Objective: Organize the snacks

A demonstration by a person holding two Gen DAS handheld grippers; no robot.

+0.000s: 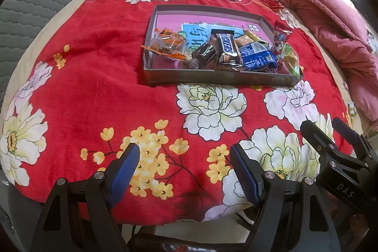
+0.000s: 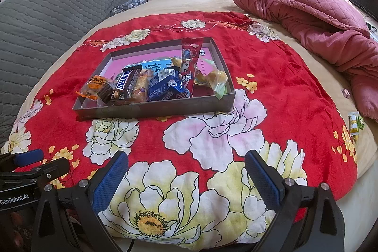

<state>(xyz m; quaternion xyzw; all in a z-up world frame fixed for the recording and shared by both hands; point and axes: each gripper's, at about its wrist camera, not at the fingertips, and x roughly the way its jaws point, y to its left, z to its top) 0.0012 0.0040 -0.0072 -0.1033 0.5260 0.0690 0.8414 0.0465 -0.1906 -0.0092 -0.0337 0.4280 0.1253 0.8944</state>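
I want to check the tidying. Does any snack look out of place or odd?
Yes. Small yellow-green snack packets lie apart at the right edge of the red floral blanket, outside the shallow grey cardboard box. Inside, the tall red wrapper stands up over the far rim.

The shallow grey cardboard tray [image 2: 151,110] lies on the red flowered blanket [image 2: 271,91]; wrapped snacks [image 2: 163,86] fill its near half.
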